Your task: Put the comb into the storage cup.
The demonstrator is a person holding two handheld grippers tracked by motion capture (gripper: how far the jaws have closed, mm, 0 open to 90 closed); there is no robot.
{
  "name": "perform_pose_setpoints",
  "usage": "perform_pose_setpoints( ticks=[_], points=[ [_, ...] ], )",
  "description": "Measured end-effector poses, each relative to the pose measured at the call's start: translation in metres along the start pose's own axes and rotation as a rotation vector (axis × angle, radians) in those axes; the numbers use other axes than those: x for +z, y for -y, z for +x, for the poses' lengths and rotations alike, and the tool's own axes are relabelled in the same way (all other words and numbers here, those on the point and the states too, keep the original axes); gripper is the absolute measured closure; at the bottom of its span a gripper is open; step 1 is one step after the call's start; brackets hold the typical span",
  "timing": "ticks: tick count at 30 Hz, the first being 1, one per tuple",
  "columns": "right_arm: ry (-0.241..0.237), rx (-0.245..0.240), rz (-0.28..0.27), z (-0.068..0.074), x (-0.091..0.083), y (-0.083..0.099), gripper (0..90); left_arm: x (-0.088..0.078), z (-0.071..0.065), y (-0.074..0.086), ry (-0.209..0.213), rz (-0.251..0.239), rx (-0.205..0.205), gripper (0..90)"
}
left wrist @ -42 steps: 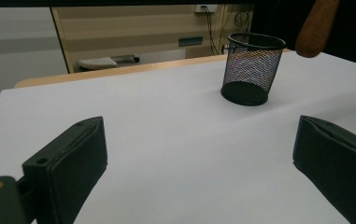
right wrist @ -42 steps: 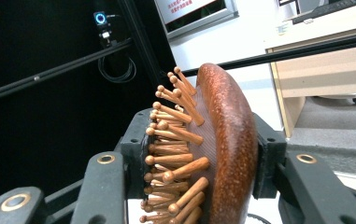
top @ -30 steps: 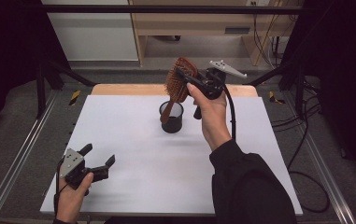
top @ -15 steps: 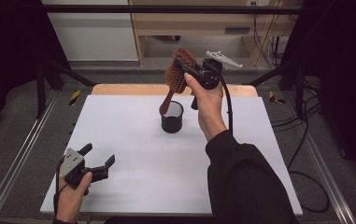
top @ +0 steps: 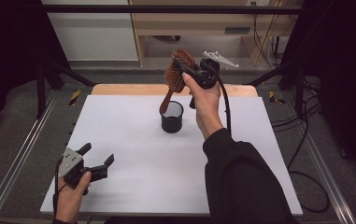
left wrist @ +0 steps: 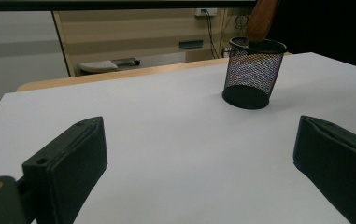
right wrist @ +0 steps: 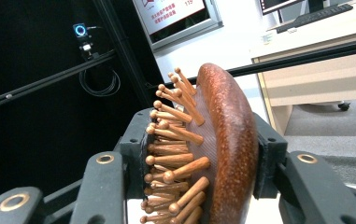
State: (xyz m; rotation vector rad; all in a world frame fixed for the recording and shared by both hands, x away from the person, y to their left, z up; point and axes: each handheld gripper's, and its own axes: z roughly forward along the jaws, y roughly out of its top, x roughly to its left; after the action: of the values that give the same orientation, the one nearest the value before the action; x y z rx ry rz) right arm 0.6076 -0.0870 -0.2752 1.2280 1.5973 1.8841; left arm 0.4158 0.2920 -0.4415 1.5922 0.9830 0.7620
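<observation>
While the brush hangs over the cup, findings as follows:

Work in hand: reddish-brown wooden paddle hairbrush with wooden pins [top: 178, 70] going handle-first into black wire-mesh cylindrical pen cup [top: 172, 117]; judged mid-step, not yet let go.

Brush posn: tilted, head up and away from the person, handle tip at or just inside cup rim, seen in the left gripper view [left wrist: 261, 21]. Depth inside cup: cannot tell.

Right gripper [top: 192, 72]: jaws clamped on brush head, one pad on pin side, other on smooth back [right wrist: 227, 140]. Grip looks firm.

Left gripper [top: 96, 156]: jaws wide apart, nothing between, resting low near front-left corner of white table top [top: 119, 140], well apart from cup.

Cup posn: upright, mid-table toward far edge, unsupported.

Risk 1: cup is light mesh; sideways push from handle against rim could tip or slide it. No hand steadies it.

Risk 2: letting go w/ brush this tilted — heavy head may lever cup over.

Risk 3: pins give an uneven clamp surface; head could twist in jaws if handle catches on rim.

Rec: straighten brush, lower slow before opening.
</observation>
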Motion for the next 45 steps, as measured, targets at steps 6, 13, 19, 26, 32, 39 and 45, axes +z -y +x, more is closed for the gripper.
perform_pose_setpoints(
  ticks=[6,13,19,26,32,39,45],
  points=[
    [0.003,-0.008,0.003,-0.001,0.000,0.000,50.9,0.000,-0.001,0.000,0.006,0.001,0.006,3.3],
    [0.027,-0.029,0.014,-0.002,0.002,0.001,50.7,0.001,-0.001,0.000,0.008,0.003,0.002,3.3],
    [0.008,-0.019,-0.013,-0.005,0.001,0.001,50.7,0.001,-0.001,0.001,0.011,0.005,0.005,3.3],
    [0.018,-0.037,-0.009,-0.005,0.002,0.001,50.7,0.001,-0.001,0.001,0.008,0.006,0.008,3.3],
    [0.031,-0.050,-0.013,-0.006,0.001,0.001,50.6,0.001,0.000,0.001,0.009,0.002,0.011,3.3],
    [0.047,-0.065,-0.014,-0.010,-0.001,0.000,50.6,0.001,0.000,0.001,0.011,0.003,0.014,3.3],
    [0.056,-0.082,-0.006,-0.012,0.000,0.001,50.5,0.001,0.000,0.001,0.010,0.001,0.014,3.3]
  ],
)
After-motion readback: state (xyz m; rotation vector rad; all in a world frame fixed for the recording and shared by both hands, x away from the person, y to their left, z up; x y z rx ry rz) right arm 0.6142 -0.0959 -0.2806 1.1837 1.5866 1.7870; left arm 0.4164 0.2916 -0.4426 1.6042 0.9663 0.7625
